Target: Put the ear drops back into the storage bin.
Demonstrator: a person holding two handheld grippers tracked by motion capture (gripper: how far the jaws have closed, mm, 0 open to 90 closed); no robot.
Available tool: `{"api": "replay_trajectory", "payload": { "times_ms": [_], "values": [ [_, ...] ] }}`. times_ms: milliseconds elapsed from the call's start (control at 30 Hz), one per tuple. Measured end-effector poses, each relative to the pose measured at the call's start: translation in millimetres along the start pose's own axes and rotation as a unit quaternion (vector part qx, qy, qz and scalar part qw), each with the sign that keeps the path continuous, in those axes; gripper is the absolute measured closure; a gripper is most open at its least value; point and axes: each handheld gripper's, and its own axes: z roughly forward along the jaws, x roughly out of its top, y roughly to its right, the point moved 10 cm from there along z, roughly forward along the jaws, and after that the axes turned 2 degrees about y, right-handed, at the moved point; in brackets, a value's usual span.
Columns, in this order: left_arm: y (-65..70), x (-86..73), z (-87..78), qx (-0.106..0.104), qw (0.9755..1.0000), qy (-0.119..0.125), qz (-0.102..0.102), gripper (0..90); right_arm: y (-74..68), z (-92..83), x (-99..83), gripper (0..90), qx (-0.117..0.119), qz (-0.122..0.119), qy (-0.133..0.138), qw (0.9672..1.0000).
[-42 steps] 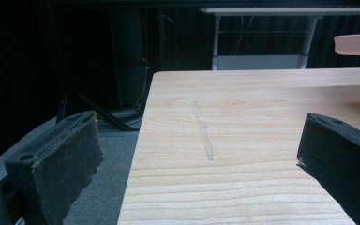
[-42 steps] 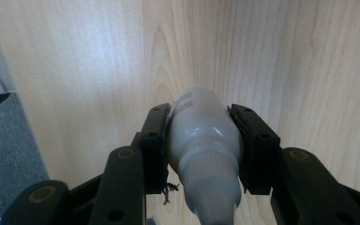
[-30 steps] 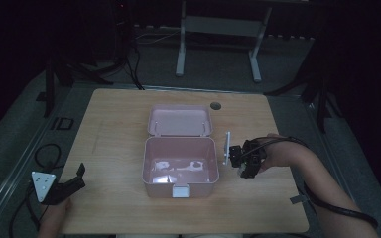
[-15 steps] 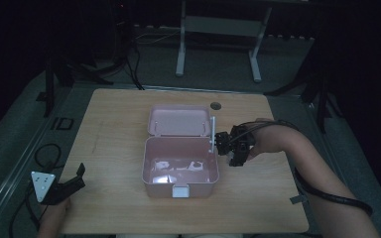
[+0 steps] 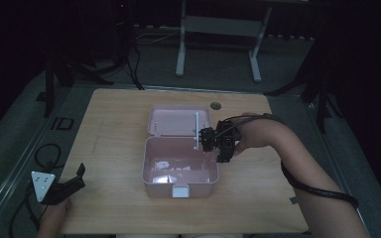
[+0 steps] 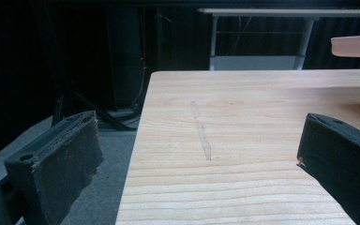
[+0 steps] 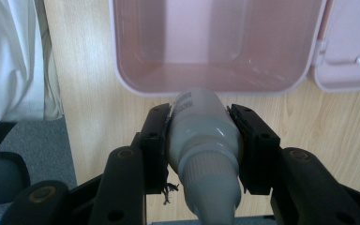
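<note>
A pink box (image 5: pixel 151 166) lies open in the middle of the wooden table (image 5: pixel 109 124), its lid (image 5: pixel 176 121) folded back on the far side. My right gripper (image 5: pixel 204 139) hangs above the box's right rim, shut on a white bottle (image 5: pixel 197 130). In the right gripper view the bottle (image 7: pixel 204 140) sits between both pads of that gripper (image 7: pixel 201 117), and the box (image 7: pixel 206 86) is below it with a bare pink floor. My left gripper (image 5: pixel 74 181) rests at the table's near left corner, open, with nothing between the jaws of this gripper (image 6: pixel 199 154).
The box has a white latch (image 5: pixel 180 191) on its near wall. A round cable hole (image 5: pixel 215 106) is in the table behind the lid. A metal stand (image 5: pixel 218 29) rises beyond the far edge. Bare wood (image 6: pixel 243 140) stretches ahead of the left gripper.
The right gripper has carried the bottle leftward and upward, from beside the box's right wall to above its right rim. The left gripper has stayed put.
</note>
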Motion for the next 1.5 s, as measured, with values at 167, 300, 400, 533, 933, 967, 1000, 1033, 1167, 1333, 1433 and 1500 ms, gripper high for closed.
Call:
{"api": "replay_trajectory", "payload": {
  "times_ms": [167, 300, 400, 533, 933, 967, 1000, 1033, 1167, 1333, 1433, 1500],
  "values": [
    [0.3, -0.4, 0.2, -0.001, 1.0, -0.002, 0.001, 0.3, -3.0, 3.2, 15.5, 59.7, 0.004, -0.011, 0.01, 0.9999],
    [0.6, -0.4, 0.3, -0.002, 1.0, -0.002, 0.003, 0.3, -3.8, 10.2, 24.6, 59.7, 0.005, -0.018, 0.016, 0.9997],
    [0.6, -0.6, 0.3, -0.002, 1.0, -0.002, 0.003, 0.3, -4.4, 19.4, 30.2, 59.7, 0.012, -0.021, 0.019, 0.9995],
    [0.8, -0.6, 0.4, -0.002, 1.0, -0.002, 0.004, 0.3, -6.5, 32.1, 32.6, 59.7, 0.021, -0.027, 0.012, 0.9993],
    [1.5, -0.5, 0.6, -0.003, 1.0, -0.001, 0.005, 0.3, -7.1, 87.1, 38.4, 59.7, 0.04, -0.031, -0.003, 0.9987],
    [1.6, -0.6, 0.5, -0.003, 1.0, -0.002, 0.005, 0.3, -6.6, 90.2, 38.6, 59.7, 0.041, -0.03, -0.002, 0.9987],
    [1.7, -0.6, 0.6, -0.003, 1.0, -0.002, 0.006, 0.3, -6.4, 93.2, 39.1, 59.7, 0.043, -0.027, 0.0, 0.9987],
    [1.9, -0.7, 0.6, -0.004, 1.0, -0.002, 0.006, 0.3, -5.5, 96.2, 39.5, 59.7, 0.043, -0.027, 0.001, 0.9987],
    [2.3, -0.7, 0.6, -0.004, 1.0, -0.002, 0.007, 0.3, -1.0, 109.1, 42.2, 59.7, 0.04, -0.016, 0.01, 0.999],
    [2.4, -0.6, 0.7, -0.005, 1.0, -0.001, 0.008, 0.3, 4.0, 123.2, 43.5, 59.7, 0.039, -0.005, 0.009, 0.9992],
    [2.4, -0.8, 0.7, -0.004, 1.0, -0.002, 0.009, 0.3, 4.7, 128.4, 45.8, 59.7, 0.04, 0.0, 0.014, 0.9991],
    [2.6, -0.7, 0.8, -0.004, 0.9999, -0.002, 0.009, 0.3, 4.7, 132.5, 46.3, 59.7, 0.04, 0.003, 0.01, 0.9992]
  ]
}}
